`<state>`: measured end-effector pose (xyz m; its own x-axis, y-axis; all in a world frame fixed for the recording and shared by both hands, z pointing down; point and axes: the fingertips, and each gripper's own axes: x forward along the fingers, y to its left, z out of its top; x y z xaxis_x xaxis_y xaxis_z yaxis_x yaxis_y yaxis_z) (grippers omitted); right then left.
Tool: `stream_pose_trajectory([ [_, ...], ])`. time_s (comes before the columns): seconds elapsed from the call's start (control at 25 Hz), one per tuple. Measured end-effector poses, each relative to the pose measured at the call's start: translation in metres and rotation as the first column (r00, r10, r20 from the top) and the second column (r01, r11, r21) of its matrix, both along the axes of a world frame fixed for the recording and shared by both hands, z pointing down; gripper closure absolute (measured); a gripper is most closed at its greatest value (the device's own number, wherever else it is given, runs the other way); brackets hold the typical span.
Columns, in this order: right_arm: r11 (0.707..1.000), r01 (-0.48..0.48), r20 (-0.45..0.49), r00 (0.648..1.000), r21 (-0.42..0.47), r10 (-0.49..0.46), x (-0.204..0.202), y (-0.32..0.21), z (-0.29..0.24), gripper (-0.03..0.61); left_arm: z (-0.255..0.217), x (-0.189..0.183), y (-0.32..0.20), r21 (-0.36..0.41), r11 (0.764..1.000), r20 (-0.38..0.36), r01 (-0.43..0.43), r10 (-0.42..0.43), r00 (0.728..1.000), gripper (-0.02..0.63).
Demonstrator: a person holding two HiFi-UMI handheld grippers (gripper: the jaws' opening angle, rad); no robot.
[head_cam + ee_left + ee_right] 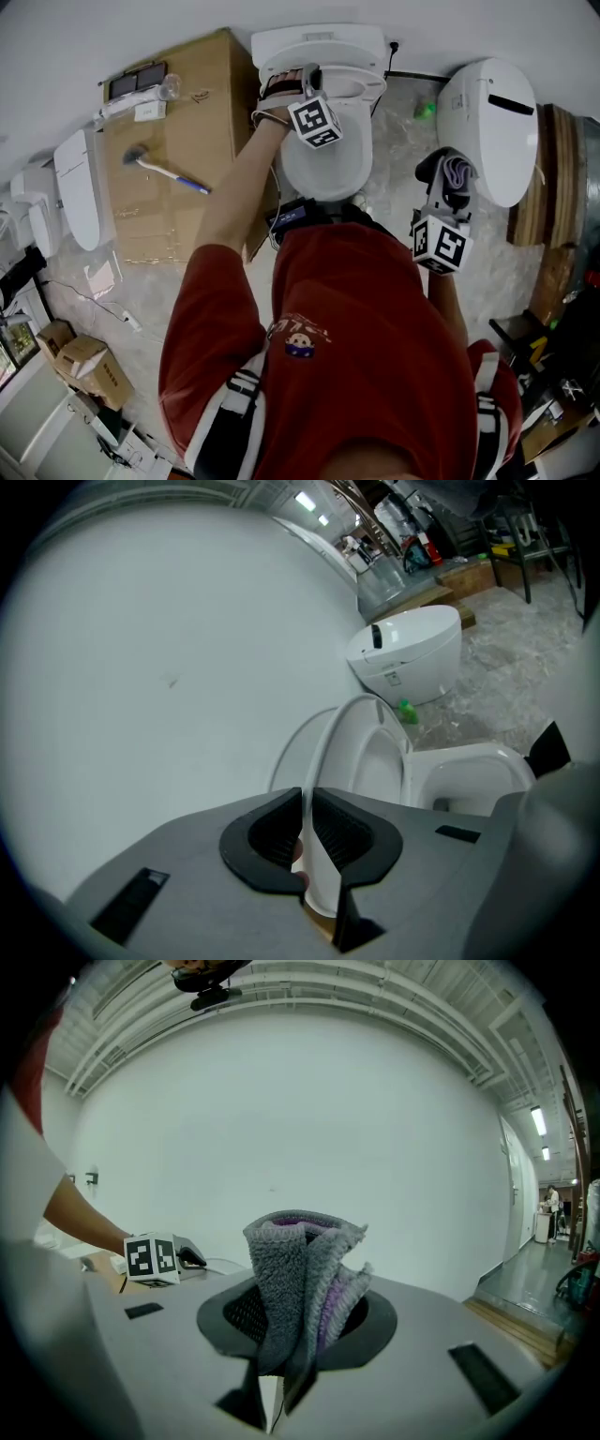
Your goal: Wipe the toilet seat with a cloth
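Left gripper (307, 829) pinches shut on a raised rim (323, 752), probably the seat; a weak grip could drop it (right gripper (295, 1335) clamps the cloth (292, 1269)).

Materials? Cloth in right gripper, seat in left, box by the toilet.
Cloth: plush, microfibre-like textile, grey over purple; fuzzy pile.
Seat: probably hard plastic, glossy white; thin, smooth rim.
Box: cardboard, matte brown; flat panels.

Red short-sleeved shirt (375, 375) (small cartoon print), black-and-white striped trim
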<state>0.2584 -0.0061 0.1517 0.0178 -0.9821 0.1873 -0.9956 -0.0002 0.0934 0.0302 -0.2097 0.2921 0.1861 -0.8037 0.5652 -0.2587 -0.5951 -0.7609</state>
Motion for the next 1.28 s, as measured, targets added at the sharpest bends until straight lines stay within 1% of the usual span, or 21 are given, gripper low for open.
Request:
stream_pose_trajectory([
  [0.16, 0.999, 0.05, 0.024, 0.998, -0.01, -0.05, -0.004, -0.002, 0.007, 0.48, 0.006, 0.001, 0.03, -0.038, 0.999, 0.045, -0.037, 0.039, 0.998, 0.568],
  [0.28, 0.996, 0.085, 0.04, 0.996, -0.016, -0.085, -0.002, -0.005, 0.014, 0.48, 0.016, 0.004, 0.06, -0.104, 0.993, 0.077, -0.062, 0.07, 0.995, 0.568],
  [0.44, 0.992, 0.123, 0.06, 0.991, -0.025, -0.122, 0.003, -0.008, 0.026, 0.48, 0.031, 0.006, 0.105, -0.217, 0.973, 0.133, -0.075, 0.106, 0.985, 0.571],
  [0.64, 0.982, 0.18, 0.074, 0.982, -0.048, -0.177, 0.011, -0.01, 0.042, 0.48, 0.053, 0.012, 0.152, -0.307, 0.949, 0.174, -0.068, 0.126, 0.977, 0.572],
  [0.84, 0.96, 0.26, 0.079, 0.964, -0.1, -0.253, 0.002, -0.005, 0.07, 0.48, 0.081, 0.01, 0.2, -0.401, 0.916, 0.189, -0.036, 0.121, 0.975, 0.566],
  [0.96, 0.946, 0.289, 0.083, 0.957, -0.147, -0.279, -0.003, 0.007, 0.087, 0.48, 0.106, 0.011, 0.235, -0.46, 0.888, 0.193, -0.017, 0.118, 0.974, 0.557],
  [1.08, 0.939, 0.294, 0.081, 0.956, -0.181, -0.283, -0.009, 0.02, 0.102, 0.48, 0.129, 0.011, 0.262, -0.5, 0.866, 0.185, -0.021, 0.131, 0.974, 0.549],
  [1.28, 0.936, 0.267, 0.037, 0.963, -0.23, -0.266, -0.023, 0.044, 0.123, 0.48, 0.163, 0.01, 0.298, -0.569, 0.819, 0.124, -0.075, 0.176, 0.977, 0.538],
])
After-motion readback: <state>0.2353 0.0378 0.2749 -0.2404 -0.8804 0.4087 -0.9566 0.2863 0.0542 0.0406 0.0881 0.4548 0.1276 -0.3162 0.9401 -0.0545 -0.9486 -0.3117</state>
